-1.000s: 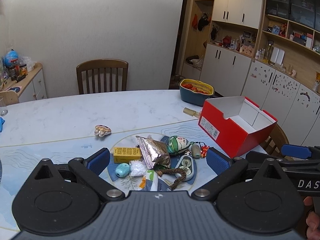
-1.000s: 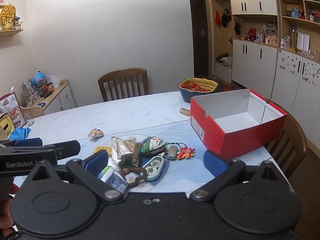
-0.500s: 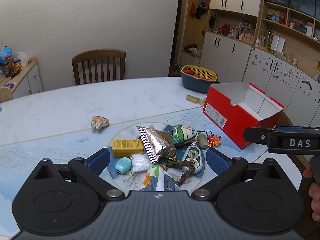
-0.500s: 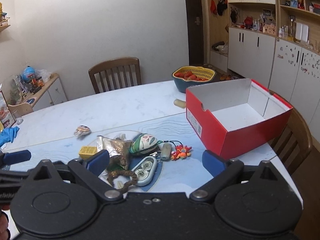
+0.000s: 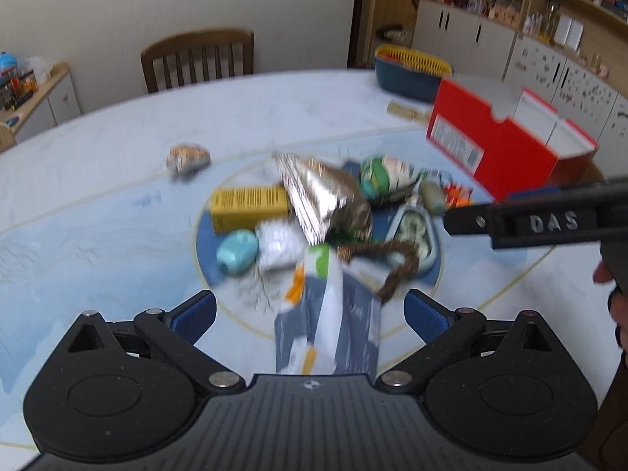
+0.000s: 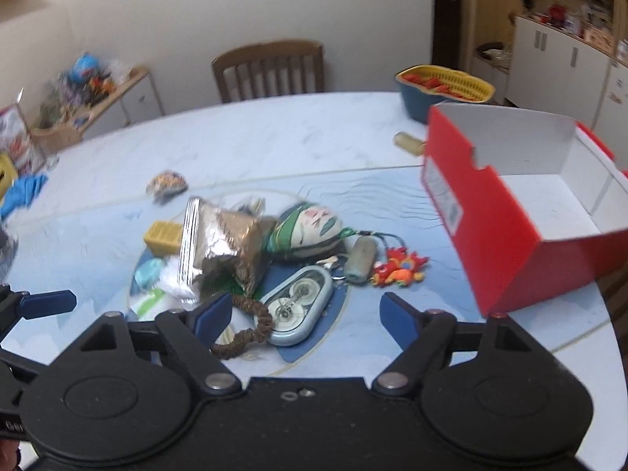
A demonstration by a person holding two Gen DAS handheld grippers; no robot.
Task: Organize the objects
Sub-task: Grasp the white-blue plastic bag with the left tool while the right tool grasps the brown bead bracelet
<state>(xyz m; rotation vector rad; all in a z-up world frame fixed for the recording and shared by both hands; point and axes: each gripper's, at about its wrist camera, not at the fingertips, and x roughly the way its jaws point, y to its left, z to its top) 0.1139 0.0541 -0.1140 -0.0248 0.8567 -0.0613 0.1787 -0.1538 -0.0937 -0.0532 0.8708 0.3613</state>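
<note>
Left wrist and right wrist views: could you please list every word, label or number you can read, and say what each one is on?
"DAS": raised letters on the right gripper's black body, seen from the left wrist view.
White label on the red box: print too blurred to read.
Yellow box: dark print, blurred, unreadable.
White and grey packet near the left gripper: markings unreadable.
Foil bag: no readable text.

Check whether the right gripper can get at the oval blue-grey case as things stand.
Probably yes. The right gripper, jaws open and just narrowing, is lined up with the case, whose top is uncovered. Only the brown braided cord lies against its left edge.
</note>
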